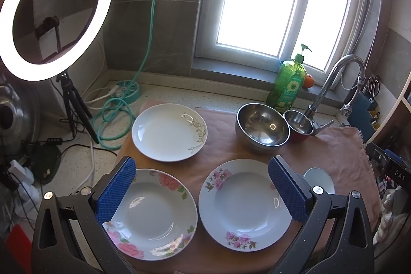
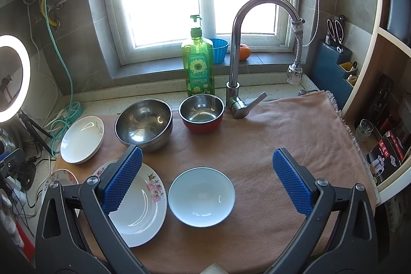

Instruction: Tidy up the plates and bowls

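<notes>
Three plates (image 1: 169, 132), three bowls (image 2: 201, 197), upright, unstacked on cloth

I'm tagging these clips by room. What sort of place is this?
Most likely a home kitchen counter: a faucet, a dish soap bottle by the window, and a knife block with scissors.

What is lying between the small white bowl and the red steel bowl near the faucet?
Nothing; only bare pink cloth separates the white bowl from the red steel bowl, as the right wrist view shows.
</notes>
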A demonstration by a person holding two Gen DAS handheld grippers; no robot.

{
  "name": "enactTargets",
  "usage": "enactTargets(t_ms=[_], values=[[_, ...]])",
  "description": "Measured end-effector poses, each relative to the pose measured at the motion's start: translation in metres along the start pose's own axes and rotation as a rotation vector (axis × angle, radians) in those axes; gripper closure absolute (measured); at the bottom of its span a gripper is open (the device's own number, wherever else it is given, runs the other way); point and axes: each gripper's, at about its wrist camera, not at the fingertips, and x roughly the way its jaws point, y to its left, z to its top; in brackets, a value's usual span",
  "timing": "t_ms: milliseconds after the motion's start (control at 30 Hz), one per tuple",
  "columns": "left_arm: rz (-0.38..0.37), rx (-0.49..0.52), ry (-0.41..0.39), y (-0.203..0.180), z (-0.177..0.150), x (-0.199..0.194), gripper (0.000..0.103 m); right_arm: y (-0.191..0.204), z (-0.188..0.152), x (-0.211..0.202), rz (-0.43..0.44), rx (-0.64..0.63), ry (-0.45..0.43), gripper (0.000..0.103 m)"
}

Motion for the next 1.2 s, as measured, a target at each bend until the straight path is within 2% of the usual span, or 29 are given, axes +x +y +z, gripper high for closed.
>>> enactTargets(t_ms=[1200], values=[[-0.014,-0.004,-0.001,-0.0006,-0.0046,-0.0017,0.001,-0.0009,-0.0031,0.0005,0.003,0.002,0.010,0.000]])
